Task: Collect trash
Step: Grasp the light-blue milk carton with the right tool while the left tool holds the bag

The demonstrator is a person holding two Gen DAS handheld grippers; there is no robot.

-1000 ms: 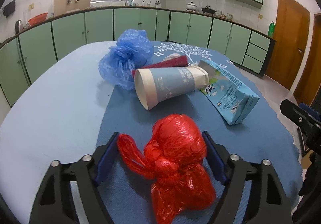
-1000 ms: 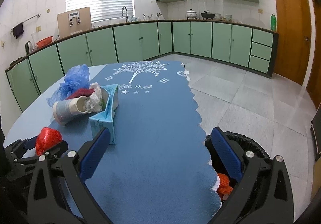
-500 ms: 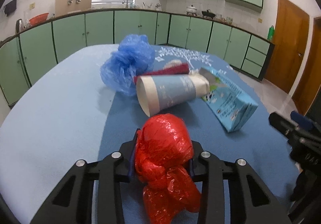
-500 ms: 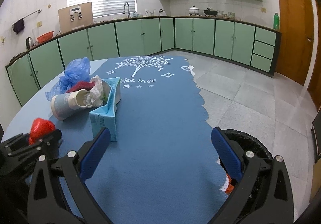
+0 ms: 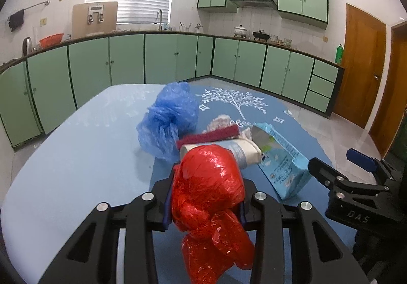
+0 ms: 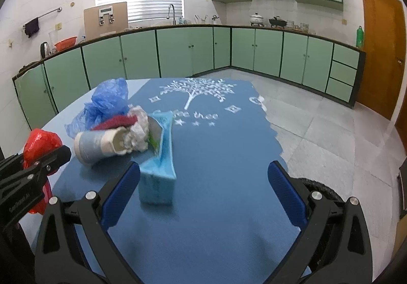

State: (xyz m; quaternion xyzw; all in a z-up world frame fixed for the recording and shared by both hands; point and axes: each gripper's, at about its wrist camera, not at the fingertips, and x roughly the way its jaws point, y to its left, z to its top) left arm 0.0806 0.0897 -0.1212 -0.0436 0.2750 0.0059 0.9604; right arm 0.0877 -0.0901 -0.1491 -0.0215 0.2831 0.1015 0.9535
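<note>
**A:** Squeezing from both sides, your left gripper has its fingers pressed into the red plastic bag; the knotted tail of the bag droops below the pads, above the blue cloth.

**B:** And your right gripper?

**A:** You have it spread wide with nothing between the pads. The light blue carton lies on the cloth just ahead of your left pad, not touching it that I can tell.

**B:** What lies past the carton?

**A:** From your right wrist view, a paper cup on its side, its mouth stuffed with crumpled white tissue, touching the carton's open end. A dark red strip rests across the cup, and a blue plastic bag sits behind that.

**B:** Anything off the table?

**A:** A black bin's rim shows beside the cloth's edge, to your right.
</note>
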